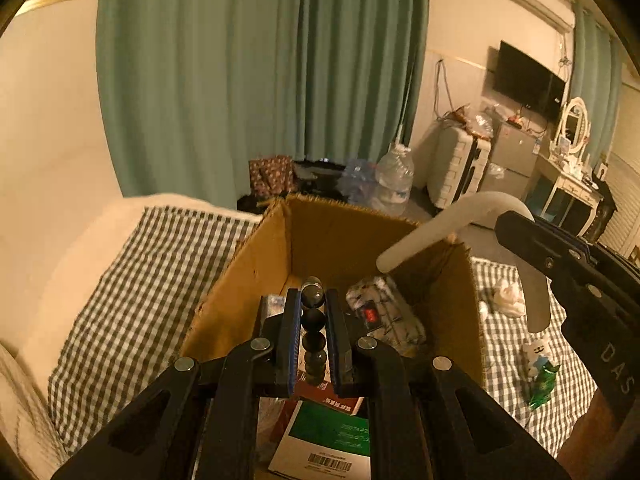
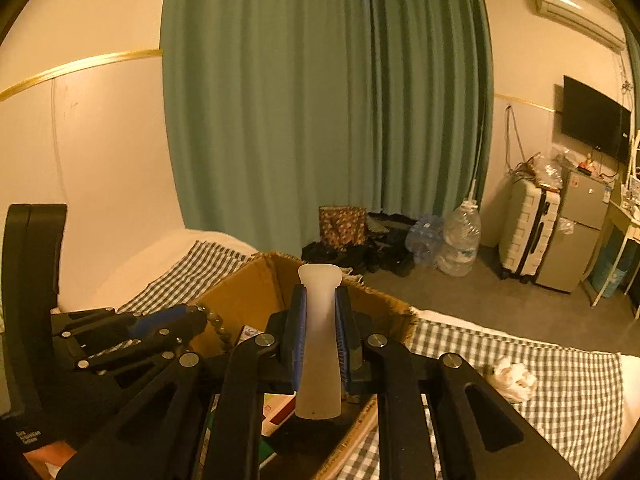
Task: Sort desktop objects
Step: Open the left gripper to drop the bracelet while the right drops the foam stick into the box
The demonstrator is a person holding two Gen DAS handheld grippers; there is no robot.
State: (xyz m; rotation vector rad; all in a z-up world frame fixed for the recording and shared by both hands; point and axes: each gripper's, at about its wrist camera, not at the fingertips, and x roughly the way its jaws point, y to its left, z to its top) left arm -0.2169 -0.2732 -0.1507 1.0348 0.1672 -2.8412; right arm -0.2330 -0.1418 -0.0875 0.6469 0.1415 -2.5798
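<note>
Left gripper clamped on dark bead string, held over open cardboard box. Right gripper clamped on white curved plastic piece, above box's right rim. Box rests on checked cloth.

Dim, warm amber indoor light; strong fisheye bending and dark corners, slight blur at edges.

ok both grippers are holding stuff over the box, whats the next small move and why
Probably open the left gripper and drop the bead string in. It hangs shut on the beads right above the open cardboard box, over the items already inside. The right gripper, clamping the white curved tool over the box rim, could follow.
</note>
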